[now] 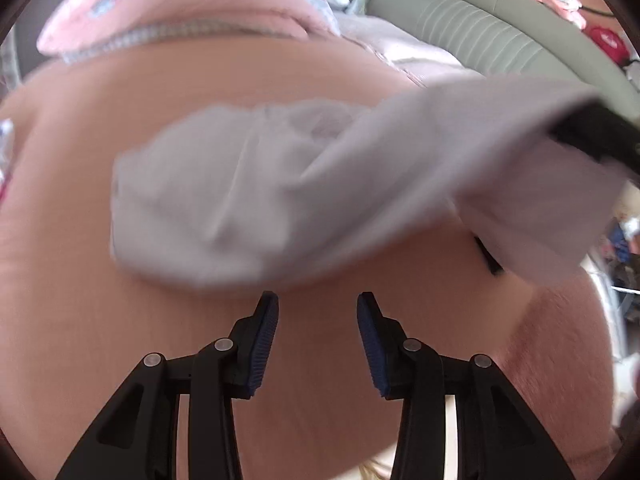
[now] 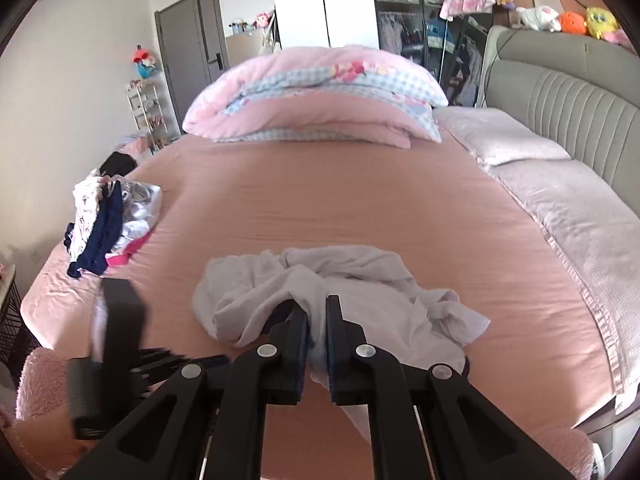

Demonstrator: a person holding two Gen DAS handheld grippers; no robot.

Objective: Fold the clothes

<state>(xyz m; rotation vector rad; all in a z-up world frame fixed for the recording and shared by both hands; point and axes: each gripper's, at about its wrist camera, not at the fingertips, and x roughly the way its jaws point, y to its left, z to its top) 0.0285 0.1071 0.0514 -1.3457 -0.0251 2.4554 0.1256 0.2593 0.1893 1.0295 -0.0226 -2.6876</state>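
A crumpled white garment lies on the pink bed sheet. My right gripper is shut on a fold of its near edge, and the cloth shows between the pads. In the left wrist view the same garment is blurred, with its right side pulled up towards the black right gripper. Just short of the garment's near edge, my left gripper stands open above the bare sheet with nothing between its blue pads. It also shows as a blurred black shape, the left gripper, at the left of the right wrist view.
A pile of mixed clothes sits at the bed's left edge. A folded pink and checked quilt lies at the far end. Lilac pillows line the grey headboard on the right, with plush toys on top.
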